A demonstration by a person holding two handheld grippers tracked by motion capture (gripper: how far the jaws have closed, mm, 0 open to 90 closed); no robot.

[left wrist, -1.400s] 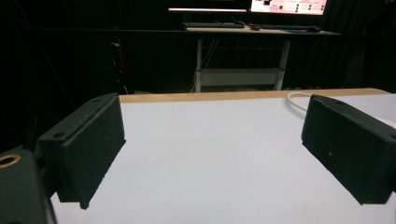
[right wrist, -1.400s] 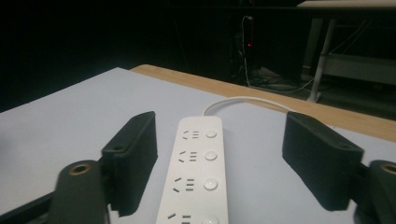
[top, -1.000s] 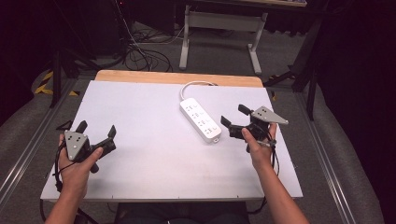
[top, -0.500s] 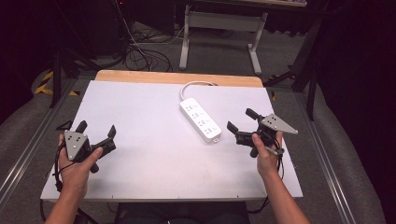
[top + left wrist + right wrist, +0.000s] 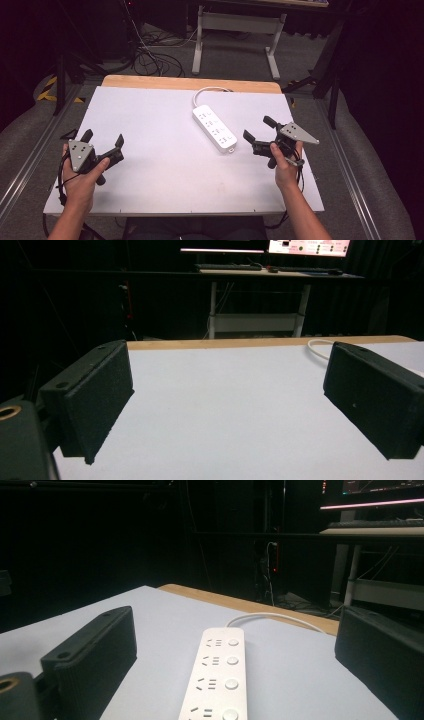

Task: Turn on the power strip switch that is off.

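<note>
A white power strip [image 5: 215,128] lies slantwise right of the middle of the white tabletop [image 5: 165,170], its cord [image 5: 210,92] looping toward the far edge. My right gripper [image 5: 257,128] hovers just right of the strip's near end, apart from it. Its jaws have just been opening and now stand open with nothing between them. In the right gripper view the power strip [image 5: 217,680] runs away ahead of my right gripper [image 5: 237,630]. My left gripper [image 5: 103,138] is held open near the front left. In the left gripper view my left gripper [image 5: 227,410] has bare table ahead, and the cord [image 5: 317,347] shows far right.
A wooden strip [image 5: 190,82] borders the table's far edge. Beyond it stand a desk frame [image 5: 235,25] and tangled floor cables [image 5: 150,60]. Metal rails [image 5: 30,165] run along both sides of the table.
My right gripper has drawn slightly back and to the right, away from the strip's near end. The left hand has not moved.
</note>
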